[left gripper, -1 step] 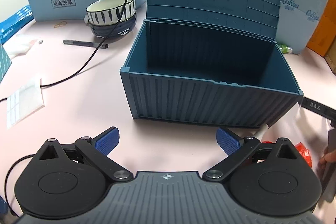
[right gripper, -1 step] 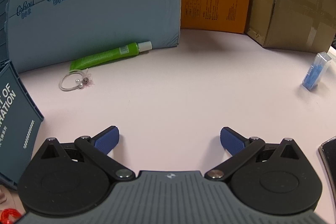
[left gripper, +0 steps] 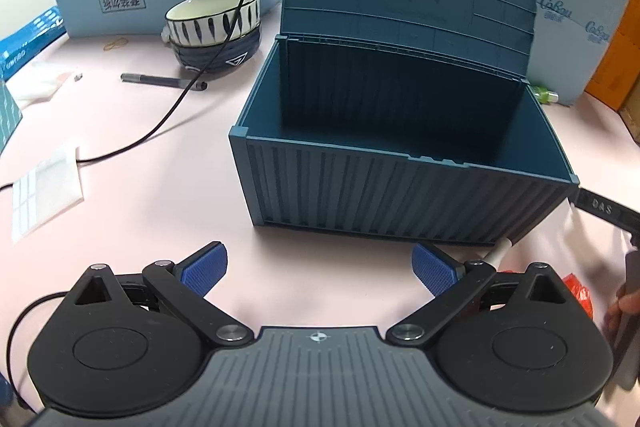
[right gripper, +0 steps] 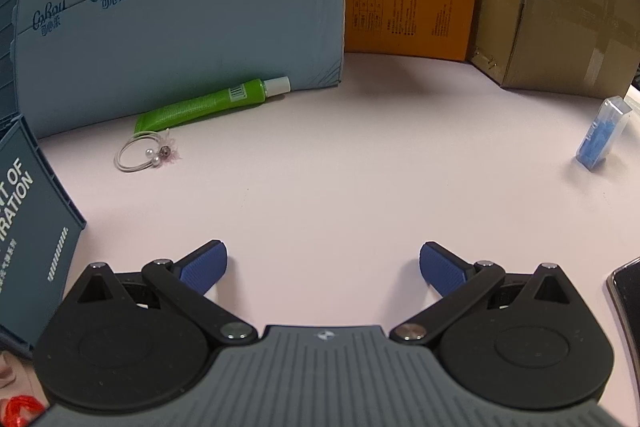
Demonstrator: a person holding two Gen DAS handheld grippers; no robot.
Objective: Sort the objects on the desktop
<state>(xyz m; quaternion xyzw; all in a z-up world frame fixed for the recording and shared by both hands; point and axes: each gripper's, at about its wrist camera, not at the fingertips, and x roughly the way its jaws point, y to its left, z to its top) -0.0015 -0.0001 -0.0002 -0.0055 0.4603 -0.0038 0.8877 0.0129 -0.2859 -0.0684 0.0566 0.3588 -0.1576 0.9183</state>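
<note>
Behind the wide-open right gripper [right gripper: 323, 267] and left gripper [left gripper: 319, 269], "CoRou" cardboard [right gripper: 180, 27] stands.

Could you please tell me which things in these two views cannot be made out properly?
- Left wrist view: the storage box floor, hidden by its front wall.
- Left wrist view: red packet, partly behind the left gripper.
- Right wrist view: dark device, cut off by the right edge.

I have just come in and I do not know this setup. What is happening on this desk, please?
A person is sorting desk items with two handheld grippers. Nothing is picked up yet: the left gripper and the right gripper both hover with jaws open and empty. The blue storage box stands open in front of the left one. A green tube and a wire bracelet lie ahead of the right one.
</note>
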